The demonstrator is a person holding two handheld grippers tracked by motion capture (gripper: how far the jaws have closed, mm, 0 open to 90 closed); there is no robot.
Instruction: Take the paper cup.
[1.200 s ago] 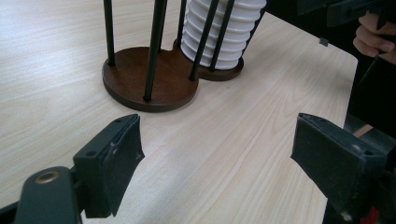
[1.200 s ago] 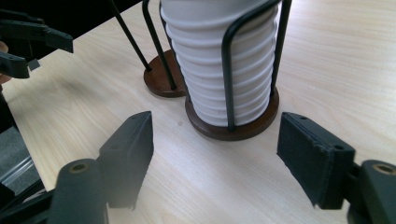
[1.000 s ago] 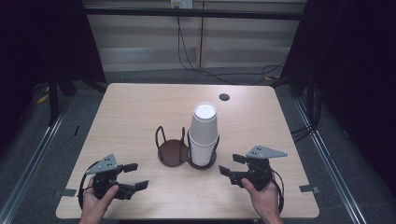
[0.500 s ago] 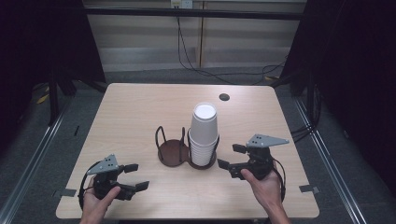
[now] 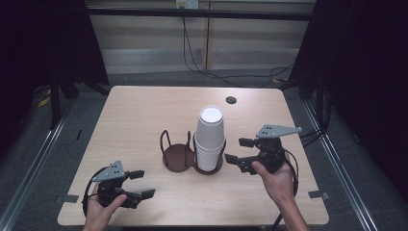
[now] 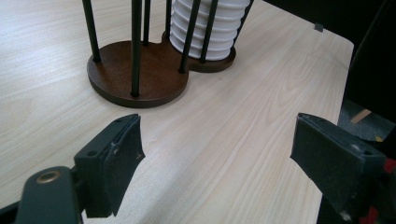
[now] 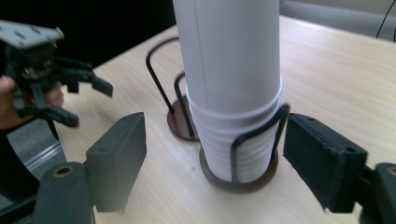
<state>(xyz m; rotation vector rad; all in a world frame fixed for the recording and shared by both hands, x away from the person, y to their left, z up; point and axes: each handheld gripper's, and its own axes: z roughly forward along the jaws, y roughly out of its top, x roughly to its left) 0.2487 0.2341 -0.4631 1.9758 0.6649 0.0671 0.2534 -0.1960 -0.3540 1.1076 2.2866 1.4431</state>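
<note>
A tall stack of white paper cups (image 5: 210, 137) stands in the right ring of a dark brown two-ring wire holder (image 5: 175, 159) at mid-table; the left ring is empty. My right gripper (image 5: 234, 150) hovers just right of the stack, lifted off the table, open, jaws pointing at the cups with nothing between them. In the right gripper view the cup stack (image 7: 233, 70) rises close ahead between the spread jaws. My left gripper (image 5: 143, 183) rests near the front left edge, open and empty. In the left gripper view the holder (image 6: 140, 70) and cups (image 6: 205, 32) lie ahead.
A small dark round hole (image 5: 231, 100) sits near the table's far right. Bare wood (image 5: 144, 115) spreads behind and left of the holder. The table's front edge (image 5: 192, 222) runs close under both hands. Cables trail from both grippers.
My right gripper has risen off the table and edged a little toward the cup stack. The left gripper, holder and cups have not moved.
</note>
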